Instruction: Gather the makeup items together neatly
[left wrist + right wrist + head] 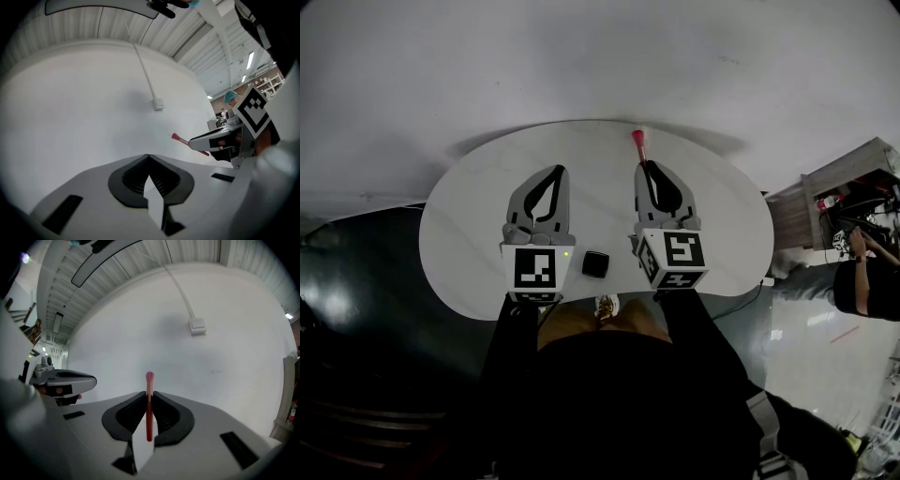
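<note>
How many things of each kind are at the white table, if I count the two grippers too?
grippers: 2, the left gripper and the right gripper
red stick: 1, held in the right gripper
black square item: 1
Total: 4

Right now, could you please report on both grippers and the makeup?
Left gripper shut, empty. Right gripper shut on slim red stick with pink tip. Small black square item on white oval table, behind both jaws, not obstructing.
</note>
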The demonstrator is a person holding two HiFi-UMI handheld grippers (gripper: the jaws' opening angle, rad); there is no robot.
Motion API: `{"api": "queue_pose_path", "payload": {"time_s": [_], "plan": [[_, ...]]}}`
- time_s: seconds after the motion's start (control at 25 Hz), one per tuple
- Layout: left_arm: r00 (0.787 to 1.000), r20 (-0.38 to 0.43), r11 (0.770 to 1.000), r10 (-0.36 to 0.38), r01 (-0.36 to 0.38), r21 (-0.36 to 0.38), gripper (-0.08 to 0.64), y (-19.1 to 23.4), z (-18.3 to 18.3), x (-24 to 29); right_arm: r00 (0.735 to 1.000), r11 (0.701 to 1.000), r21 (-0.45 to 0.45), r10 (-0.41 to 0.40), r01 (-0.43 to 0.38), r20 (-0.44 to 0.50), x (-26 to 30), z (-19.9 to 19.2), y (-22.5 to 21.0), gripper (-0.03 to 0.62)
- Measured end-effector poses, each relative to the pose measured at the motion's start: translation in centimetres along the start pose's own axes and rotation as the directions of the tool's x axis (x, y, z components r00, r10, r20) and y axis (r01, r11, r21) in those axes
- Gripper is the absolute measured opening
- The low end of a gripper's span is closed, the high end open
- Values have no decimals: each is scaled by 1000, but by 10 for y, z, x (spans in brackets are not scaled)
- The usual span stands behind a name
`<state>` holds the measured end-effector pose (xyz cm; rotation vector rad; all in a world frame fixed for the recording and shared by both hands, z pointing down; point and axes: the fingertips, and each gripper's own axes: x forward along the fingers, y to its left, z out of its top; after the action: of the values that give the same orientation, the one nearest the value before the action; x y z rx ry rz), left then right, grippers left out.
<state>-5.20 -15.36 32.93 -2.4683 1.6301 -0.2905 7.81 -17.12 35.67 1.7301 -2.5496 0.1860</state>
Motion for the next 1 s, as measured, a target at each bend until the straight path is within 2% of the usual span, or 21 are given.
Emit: {"api": "queue_pose_path", "payload": {"time_s": [0.32,0.48,0.76,1.0], "plan": [[1000,-4,1000,-3,2,-15,14,4,-5,2,1000,1000,-1,5,-5,-10,6,-2,5,64],[1000,-12,1000,-6,6,-16,14,7,-7,3,998,1000,21,15,-14,-53,17,-18,9,64],[999,-51,999,-8,6,-39,14,13,-28,-1,976,1000,27,5,1,-216,53,-93,9,64],[995,-97,998,-19,14,-55,14,18,-52,0,932,998,42,-22,40,-363,77,-167,4,64]]}}
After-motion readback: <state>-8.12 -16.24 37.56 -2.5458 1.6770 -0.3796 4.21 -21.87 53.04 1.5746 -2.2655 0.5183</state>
